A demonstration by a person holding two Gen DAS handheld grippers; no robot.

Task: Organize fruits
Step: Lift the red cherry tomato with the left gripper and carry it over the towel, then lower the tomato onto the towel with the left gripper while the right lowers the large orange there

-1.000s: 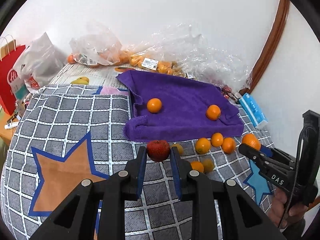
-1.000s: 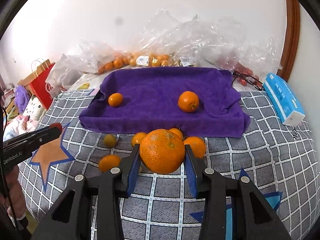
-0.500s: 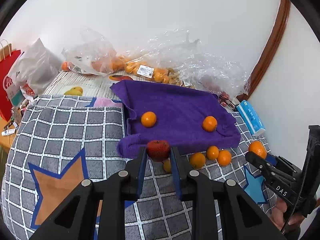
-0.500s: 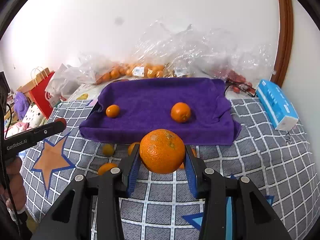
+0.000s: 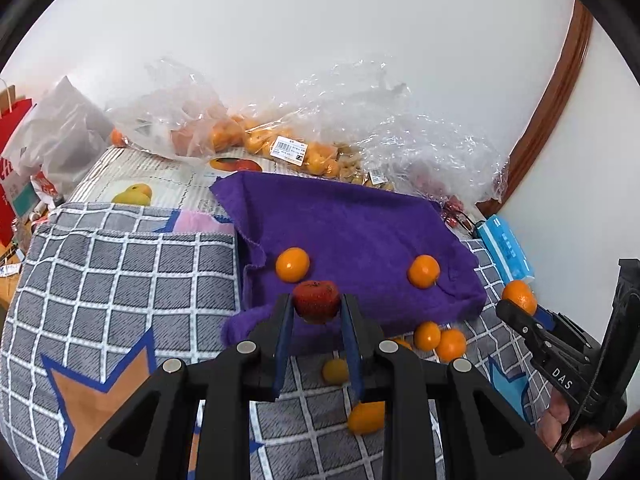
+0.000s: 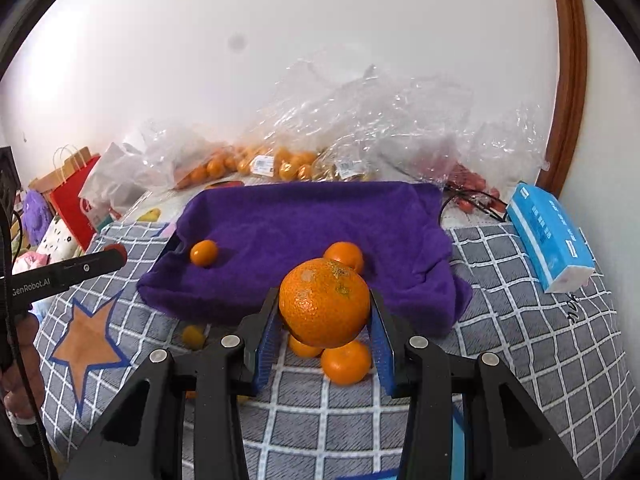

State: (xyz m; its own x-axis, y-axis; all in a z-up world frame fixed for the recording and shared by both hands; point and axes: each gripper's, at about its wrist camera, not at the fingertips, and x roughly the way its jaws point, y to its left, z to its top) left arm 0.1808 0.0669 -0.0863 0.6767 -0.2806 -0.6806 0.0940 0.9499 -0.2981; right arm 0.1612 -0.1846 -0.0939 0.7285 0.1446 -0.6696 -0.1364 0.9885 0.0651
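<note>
My left gripper (image 5: 316,312) is shut on a small red fruit (image 5: 316,301), held above the near edge of the purple towel (image 5: 360,224). My right gripper (image 6: 324,312) is shut on a large orange (image 6: 324,302), also held over the towel's (image 6: 320,216) near edge. Two small oranges lie on the towel (image 5: 293,265) (image 5: 423,271). Several more small oranges (image 5: 439,340) (image 6: 346,362) lie on the grey checked blanket in front of the towel. The right gripper with its orange also shows at the right of the left wrist view (image 5: 520,300).
Clear plastic bags of oranges (image 5: 256,136) lie along the wall behind the towel. A blue tissue pack (image 6: 550,236) sits right of the towel. A red paper bag (image 6: 74,196) and white bags stand at the far left. A brown door frame (image 6: 570,80) rises at the right.
Both grippers have risen and moved forward toward the towel with their fruit still held. The loose oranges on the blanket now sit lower in both views.
</note>
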